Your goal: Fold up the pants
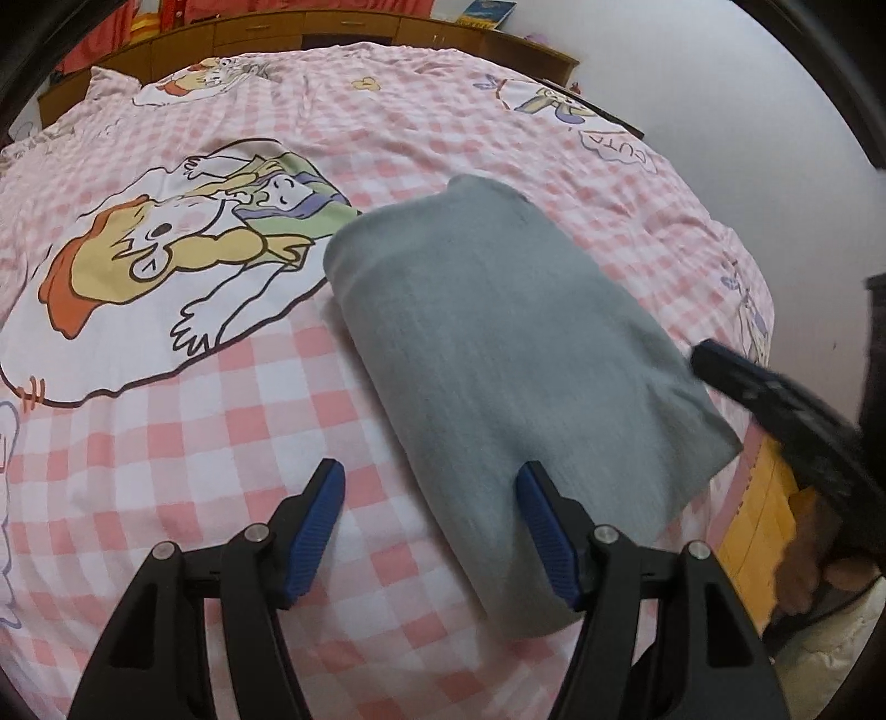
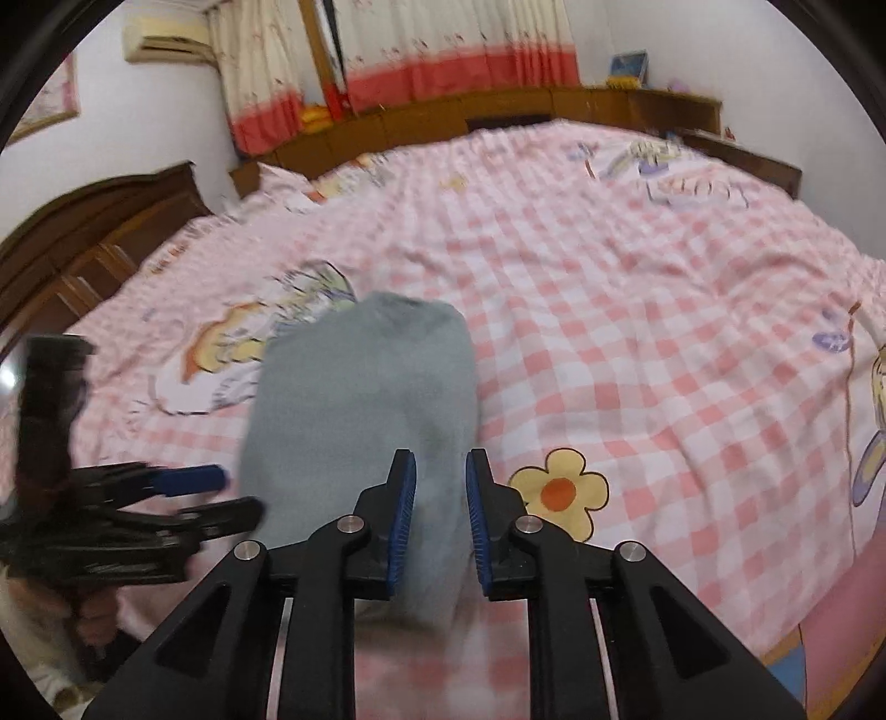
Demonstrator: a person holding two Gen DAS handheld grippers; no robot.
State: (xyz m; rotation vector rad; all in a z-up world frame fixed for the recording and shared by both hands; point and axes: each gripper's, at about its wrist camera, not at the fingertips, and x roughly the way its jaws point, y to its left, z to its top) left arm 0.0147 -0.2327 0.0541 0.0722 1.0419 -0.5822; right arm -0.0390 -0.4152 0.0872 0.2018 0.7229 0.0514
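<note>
The grey pants lie folded into a compact rectangle on the pink checked bed cover. My left gripper is open and empty, its fingers astride the near left edge of the bundle, just above it. My right gripper is open with a narrow gap, empty, hovering over the near end of the pants. The left gripper also shows at the left of the right wrist view. The right gripper shows blurred at the right of the left wrist view.
The bed cover carries cartoon prints and a yellow flower. A wooden headboard shelf runs along the far side, with curtains behind. A dark wooden cabinet stands at the left. The bed's edge drops off at the right.
</note>
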